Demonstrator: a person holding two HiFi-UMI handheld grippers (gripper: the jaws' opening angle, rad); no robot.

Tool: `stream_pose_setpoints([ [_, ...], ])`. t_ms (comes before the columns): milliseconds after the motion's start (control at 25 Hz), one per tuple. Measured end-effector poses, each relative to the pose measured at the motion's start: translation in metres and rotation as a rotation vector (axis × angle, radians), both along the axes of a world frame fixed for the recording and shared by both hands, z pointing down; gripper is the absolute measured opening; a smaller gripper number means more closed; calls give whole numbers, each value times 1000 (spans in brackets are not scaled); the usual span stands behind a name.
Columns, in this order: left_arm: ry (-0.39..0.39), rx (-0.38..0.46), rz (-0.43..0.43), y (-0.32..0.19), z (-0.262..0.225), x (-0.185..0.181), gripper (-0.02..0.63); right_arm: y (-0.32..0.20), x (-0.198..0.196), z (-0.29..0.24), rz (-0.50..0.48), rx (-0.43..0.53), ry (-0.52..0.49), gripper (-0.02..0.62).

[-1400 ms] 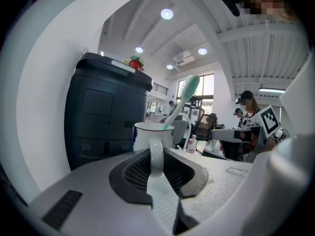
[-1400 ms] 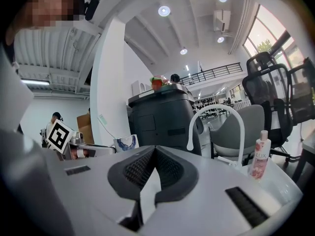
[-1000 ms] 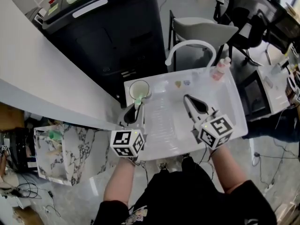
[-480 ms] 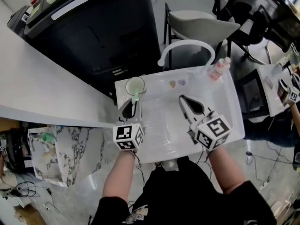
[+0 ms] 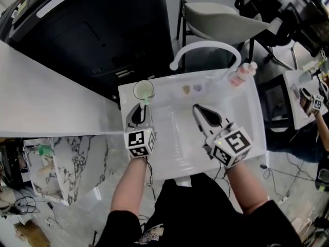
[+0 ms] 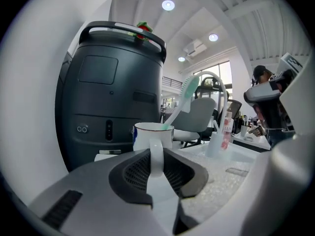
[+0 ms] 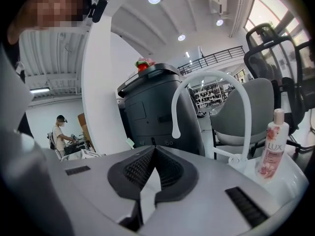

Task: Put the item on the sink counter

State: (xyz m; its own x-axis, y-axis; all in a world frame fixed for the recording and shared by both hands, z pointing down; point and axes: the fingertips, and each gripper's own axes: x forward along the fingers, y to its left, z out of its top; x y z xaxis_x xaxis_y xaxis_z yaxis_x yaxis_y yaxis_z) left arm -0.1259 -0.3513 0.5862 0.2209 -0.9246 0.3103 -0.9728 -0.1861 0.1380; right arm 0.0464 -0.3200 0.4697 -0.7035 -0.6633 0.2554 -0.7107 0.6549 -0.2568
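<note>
While upright at sink counter [image 5: 248, 118] corner, mug [image 5: 144, 90] handle within left tool [image 6: 152, 155].

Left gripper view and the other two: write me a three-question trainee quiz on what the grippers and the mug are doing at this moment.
1. True or false: the right gripper is holding the pink bottle.
2. What stands inside the white mug? A: a spoon. B: a green toothbrush. C: nothing.
3. Fill in: the left gripper is shut on the mug's ____.

Key: 1 false, its jaws are together with nothing between them. 2 B. 3 handle.
</note>
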Motion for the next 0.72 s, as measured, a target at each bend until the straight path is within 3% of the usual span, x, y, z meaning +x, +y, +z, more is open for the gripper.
stream_pose_setpoints([
  [720, -20, -51, -64, -23, 54, -6, 60, -11, 7, 28, 12, -54, 11, -2],
])
